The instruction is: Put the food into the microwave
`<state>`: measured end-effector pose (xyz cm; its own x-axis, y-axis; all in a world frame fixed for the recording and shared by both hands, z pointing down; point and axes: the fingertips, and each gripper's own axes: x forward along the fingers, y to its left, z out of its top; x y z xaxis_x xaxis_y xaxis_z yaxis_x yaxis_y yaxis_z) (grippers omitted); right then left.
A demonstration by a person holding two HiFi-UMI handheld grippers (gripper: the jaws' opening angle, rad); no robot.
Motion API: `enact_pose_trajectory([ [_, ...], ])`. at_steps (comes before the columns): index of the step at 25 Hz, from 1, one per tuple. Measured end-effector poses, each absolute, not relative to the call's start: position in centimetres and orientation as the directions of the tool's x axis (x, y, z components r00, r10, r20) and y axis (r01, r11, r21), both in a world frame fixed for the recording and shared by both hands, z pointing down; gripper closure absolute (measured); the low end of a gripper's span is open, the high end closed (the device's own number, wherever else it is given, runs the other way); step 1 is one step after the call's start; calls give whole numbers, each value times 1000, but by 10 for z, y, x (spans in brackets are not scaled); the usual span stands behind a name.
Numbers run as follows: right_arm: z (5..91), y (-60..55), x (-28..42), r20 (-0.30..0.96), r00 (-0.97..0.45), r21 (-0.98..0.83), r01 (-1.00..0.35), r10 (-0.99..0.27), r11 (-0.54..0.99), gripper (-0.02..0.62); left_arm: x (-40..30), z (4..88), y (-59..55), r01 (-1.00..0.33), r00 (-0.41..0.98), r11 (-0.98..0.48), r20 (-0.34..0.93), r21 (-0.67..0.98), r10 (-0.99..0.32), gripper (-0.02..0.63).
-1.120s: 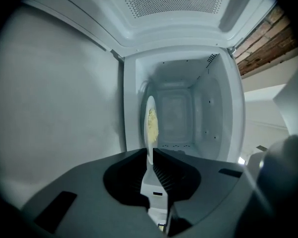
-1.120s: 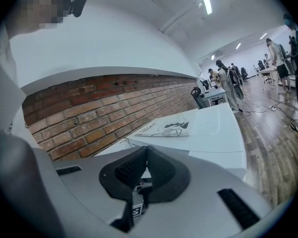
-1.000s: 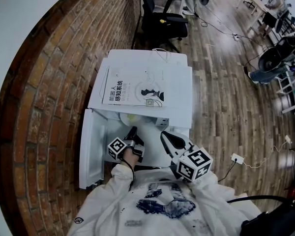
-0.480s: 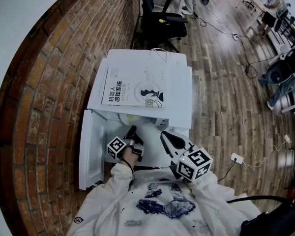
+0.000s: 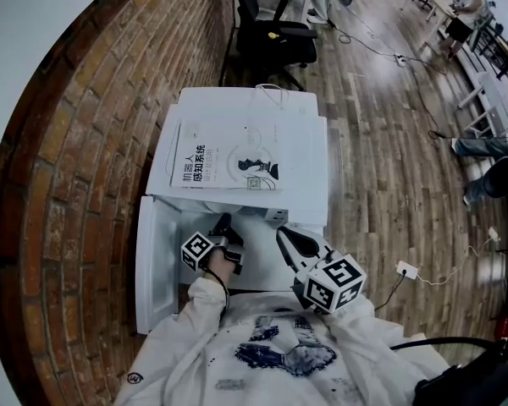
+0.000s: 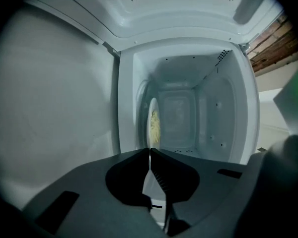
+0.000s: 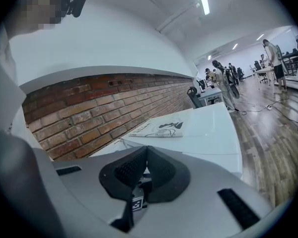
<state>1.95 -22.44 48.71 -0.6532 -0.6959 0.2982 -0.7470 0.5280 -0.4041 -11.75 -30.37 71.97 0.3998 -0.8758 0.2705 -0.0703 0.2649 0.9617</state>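
The white microwave (image 5: 298,169) stands with its door (image 5: 155,269) swung open to the left. My left gripper (image 5: 223,220) reaches into the opening. In the left gripper view, which is rolled on its side, the left gripper (image 6: 150,150) is shut on the thin rim of a white plate (image 6: 151,108). Yellowish food (image 6: 154,128) lies on the plate, inside the cavity (image 6: 208,113). In the head view the plate is hidden under the microwave's top. My right gripper (image 5: 281,232) hovers in front of the microwave's right part. The right gripper (image 7: 145,148) is shut with nothing in it.
A book (image 5: 229,166) lies on top of the microwave. A brick wall (image 5: 68,184) runs along the left. Behind the microwave stands a black office chair (image 5: 275,32). A white power strip (image 5: 406,271) with its cable lies on the wooden floor at the right.
The pale plate edge that showed below the microwave's top edge is out of sight now. Both grippers have hardly moved. In the background a person at the right has walked on.
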Motion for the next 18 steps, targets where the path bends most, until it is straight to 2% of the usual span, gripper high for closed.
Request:
enact_pose_trajectory([
  [18,490,-238,21,305,-648,-417,-749,-697,514,581,-108,717,-319,-65,429,288,287,956,-856,584],
])
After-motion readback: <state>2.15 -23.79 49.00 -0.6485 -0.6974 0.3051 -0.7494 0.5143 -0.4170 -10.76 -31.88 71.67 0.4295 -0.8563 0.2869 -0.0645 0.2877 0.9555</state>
